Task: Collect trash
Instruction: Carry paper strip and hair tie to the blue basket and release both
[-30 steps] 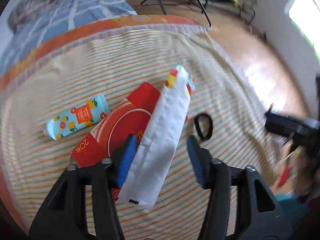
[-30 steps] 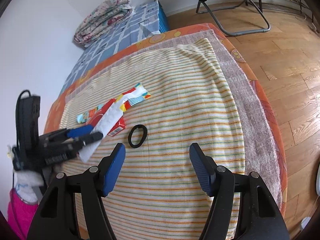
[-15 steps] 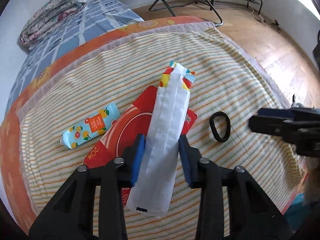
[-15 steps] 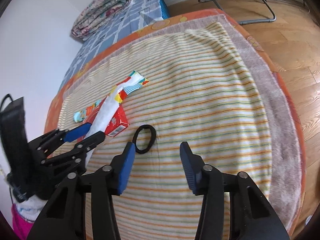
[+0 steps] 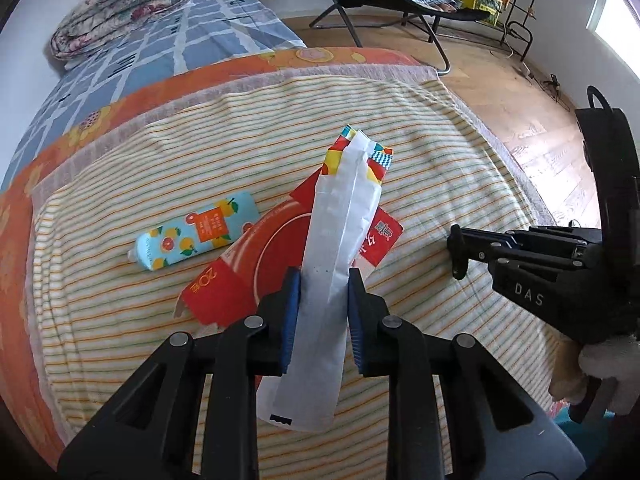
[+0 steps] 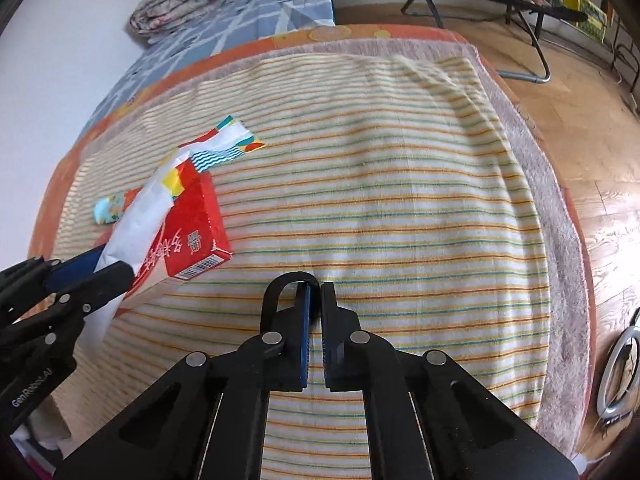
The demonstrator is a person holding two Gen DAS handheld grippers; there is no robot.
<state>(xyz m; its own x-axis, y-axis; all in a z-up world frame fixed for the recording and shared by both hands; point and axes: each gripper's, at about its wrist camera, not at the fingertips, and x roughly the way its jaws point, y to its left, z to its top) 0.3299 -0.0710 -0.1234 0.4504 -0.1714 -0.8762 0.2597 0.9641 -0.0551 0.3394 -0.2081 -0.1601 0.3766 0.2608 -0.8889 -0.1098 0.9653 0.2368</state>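
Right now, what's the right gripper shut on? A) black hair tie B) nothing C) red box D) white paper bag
A: the right gripper has just closed its jaws on the black hair tie, whose loop curls out past the left finger; the left gripper holds the white paper bag.

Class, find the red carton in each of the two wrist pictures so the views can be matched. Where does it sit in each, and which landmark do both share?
Left wrist view: the red carton lies at centre, on the striped blanket, partly under the white paper bag.
Right wrist view: it lies at left of centre, with the bag over its left side.
Shared landmark: the folded floral quilt, top left in both.
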